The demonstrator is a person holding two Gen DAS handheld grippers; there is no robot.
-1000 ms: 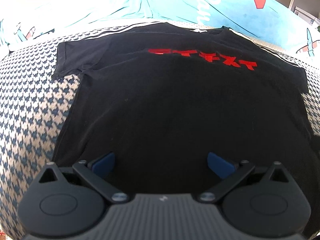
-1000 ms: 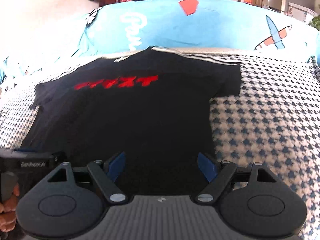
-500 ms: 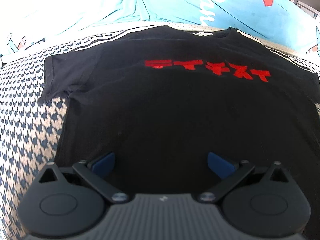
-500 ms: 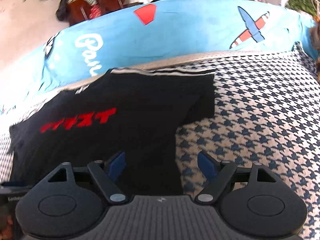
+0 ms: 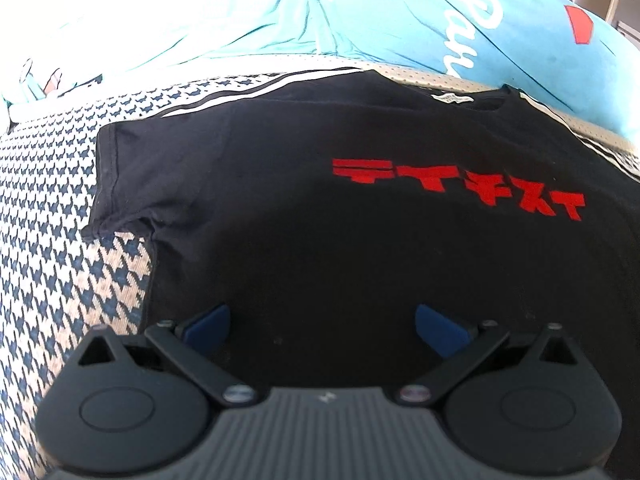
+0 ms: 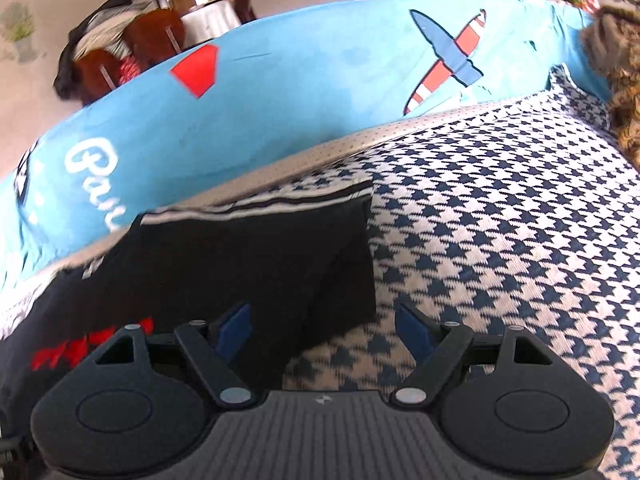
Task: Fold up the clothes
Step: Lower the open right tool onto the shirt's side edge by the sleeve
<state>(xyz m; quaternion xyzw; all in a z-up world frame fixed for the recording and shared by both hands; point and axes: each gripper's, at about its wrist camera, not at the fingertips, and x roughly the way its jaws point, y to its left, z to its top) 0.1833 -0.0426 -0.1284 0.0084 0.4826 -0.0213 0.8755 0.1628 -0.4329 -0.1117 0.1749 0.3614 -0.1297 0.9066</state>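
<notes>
Black tee point(image 5: 360, 240) x1, flat; 2 tools point(image 5: 322, 326) point(image 6: 322, 328) agape.

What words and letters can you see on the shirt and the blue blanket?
Red blocky characters across the chest of the black cotton T-shirt: Japanese-style letters, roughly "テイキスト", a shaky reading.
White cursive on the light blue printed blanket: "Pau", with the rest cut off.
Small white neck label inside the shirt collar: too small to read.
Small white mark on each gripper body: too small to read.
</notes>
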